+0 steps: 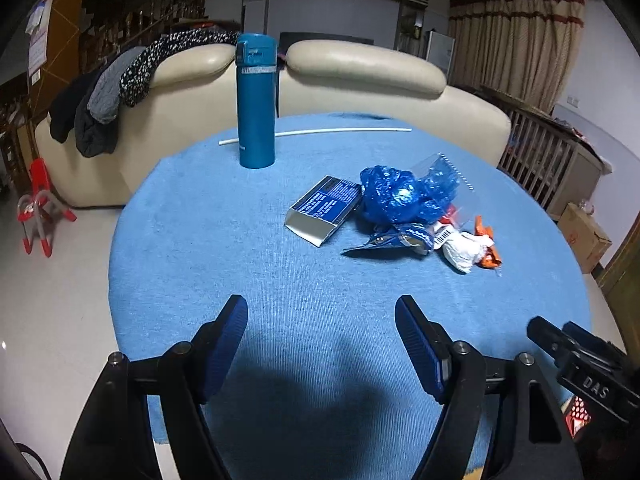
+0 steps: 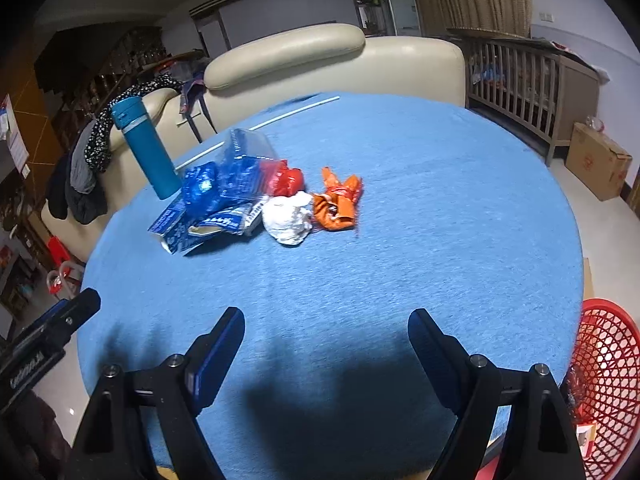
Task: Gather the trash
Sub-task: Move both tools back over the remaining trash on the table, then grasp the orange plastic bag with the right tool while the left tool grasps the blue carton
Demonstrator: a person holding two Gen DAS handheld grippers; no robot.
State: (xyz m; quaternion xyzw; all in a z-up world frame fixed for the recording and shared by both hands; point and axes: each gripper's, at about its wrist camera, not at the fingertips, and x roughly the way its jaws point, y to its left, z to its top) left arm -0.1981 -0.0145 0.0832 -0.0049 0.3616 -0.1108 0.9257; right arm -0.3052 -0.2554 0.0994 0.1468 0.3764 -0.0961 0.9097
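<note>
Left wrist, nearest: left gripper, jaws apart, nothing between them.
Surface: round table under a blue cloth; cream sofa behind.
Trash: blue bag, flat carton, white wad, clustered right of centre.
One each: teal flask, white rod.
Right wrist, nearest: right gripper, jaws apart, empty.
Trash: orange wrapper, just beside the wad.
Cut off: red basket, at the frame's right edge.
</note>
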